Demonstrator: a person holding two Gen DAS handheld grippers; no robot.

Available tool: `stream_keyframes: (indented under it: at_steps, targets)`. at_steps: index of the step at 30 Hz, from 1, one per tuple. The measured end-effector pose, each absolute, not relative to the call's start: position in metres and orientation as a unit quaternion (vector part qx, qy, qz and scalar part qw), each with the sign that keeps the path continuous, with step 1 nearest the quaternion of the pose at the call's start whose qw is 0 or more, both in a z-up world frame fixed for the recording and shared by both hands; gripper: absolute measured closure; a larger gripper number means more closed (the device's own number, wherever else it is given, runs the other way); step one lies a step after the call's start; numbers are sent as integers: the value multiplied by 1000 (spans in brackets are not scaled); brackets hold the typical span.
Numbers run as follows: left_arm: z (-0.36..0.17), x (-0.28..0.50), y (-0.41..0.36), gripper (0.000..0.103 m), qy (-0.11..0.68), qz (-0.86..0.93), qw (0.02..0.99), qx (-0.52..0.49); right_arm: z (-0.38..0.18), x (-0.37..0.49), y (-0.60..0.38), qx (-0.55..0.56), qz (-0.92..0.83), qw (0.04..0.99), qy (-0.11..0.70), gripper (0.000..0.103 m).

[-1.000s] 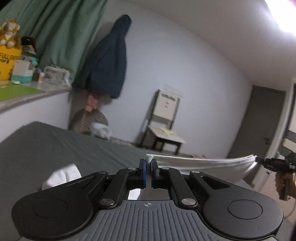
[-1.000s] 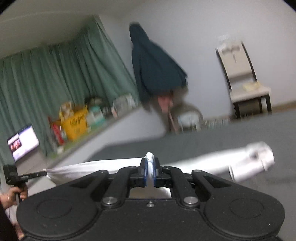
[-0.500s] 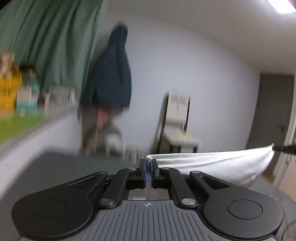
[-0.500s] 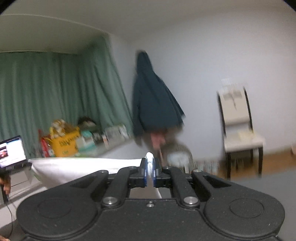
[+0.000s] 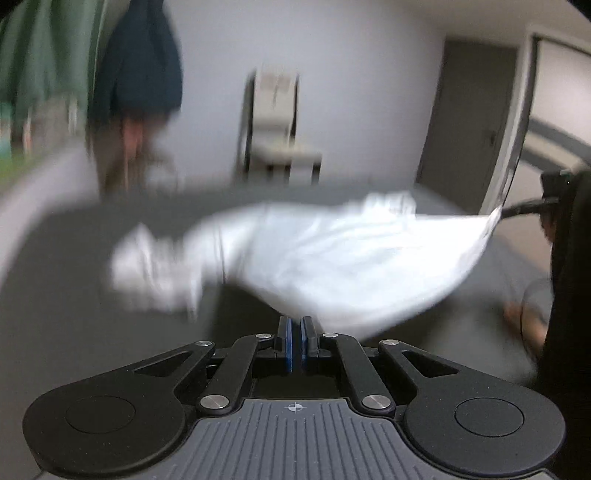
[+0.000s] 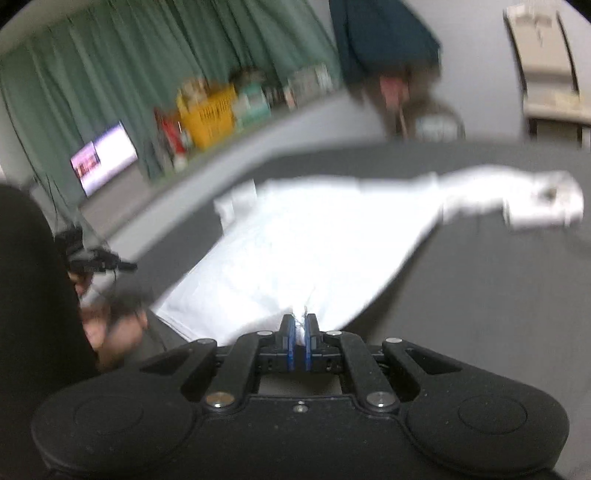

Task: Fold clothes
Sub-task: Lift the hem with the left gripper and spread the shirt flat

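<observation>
Left gripper (image 5: 294, 325) is pinching shut on one corner of the white shirt (image 5: 332, 266); the right gripper (image 6: 300, 328) is clamping the opposite corner, jaws nearly touching with cloth bunched between them. The shirt is hanging spread between the two, billowing over the dark grey bed (image 6: 480, 295), and its far sleeve (image 6: 535, 203) is trailing toward the mattress. Frames are blurring heavily, so whether the sleeve is touching the bed is not clear.

Handling, as a judgement: the fabric is looking light, thin and limp, ballooning with air, not slippery and not fragile. It is likely going to sag and crease wherever it is unsupported. Corner or hem grips, as now, are looking like the right holds for laying it flat.

Around it, left to right in the right wrist view: a lit screen (image 6: 105, 158), green curtains (image 6: 147, 74), a yellow basket (image 6: 210, 114) on a cluttered ledge, a dark coat (image 6: 380, 33) hanging on the wall, a pale chair (image 6: 546, 62). Nothing is lying on the bed under the shirt. Only the loose sleeve is at risk of folding under.
</observation>
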State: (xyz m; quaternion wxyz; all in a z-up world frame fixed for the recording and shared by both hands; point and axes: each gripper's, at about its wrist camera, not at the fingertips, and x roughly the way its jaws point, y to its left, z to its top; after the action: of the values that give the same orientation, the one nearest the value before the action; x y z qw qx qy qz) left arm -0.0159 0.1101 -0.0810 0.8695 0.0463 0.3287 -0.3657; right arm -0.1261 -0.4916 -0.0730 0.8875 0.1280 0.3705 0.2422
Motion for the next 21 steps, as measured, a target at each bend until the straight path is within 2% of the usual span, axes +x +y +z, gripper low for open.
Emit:
stream_keyframes:
  at_steps: [4,9,11,14,15,17,19,21]
  targets:
    - [-125,-29,115,99,378,-350,856,44,-95,-139,-482,83,242,866,429,97]
    - [-123,-34,101,98,389,-361,844,76,-97,-136,-458,-46,238,843,481,92]
    - [-117,-27,88,98,400,-370,836,70,-102,-134,-456,-57,236,833,497,76]
    - [-125,-4,68,98,418,-375,827,22,-106,-136,-472,1,230,830,508,70]
    - [-127,1,63,94,422,-375,825,3,-106,-135,-479,34,226,829,510,68]
    - [-132,13,54,76,430,-372,822,-33,-105,-134,-497,111,214,825,512,66]
    - [-139,26,51,29,447,-352,820,-63,-106,-132,-513,176,192,819,511,66]
    - [-144,33,50,20,460,-337,819,-72,-111,-131,-523,213,159,810,523,66]
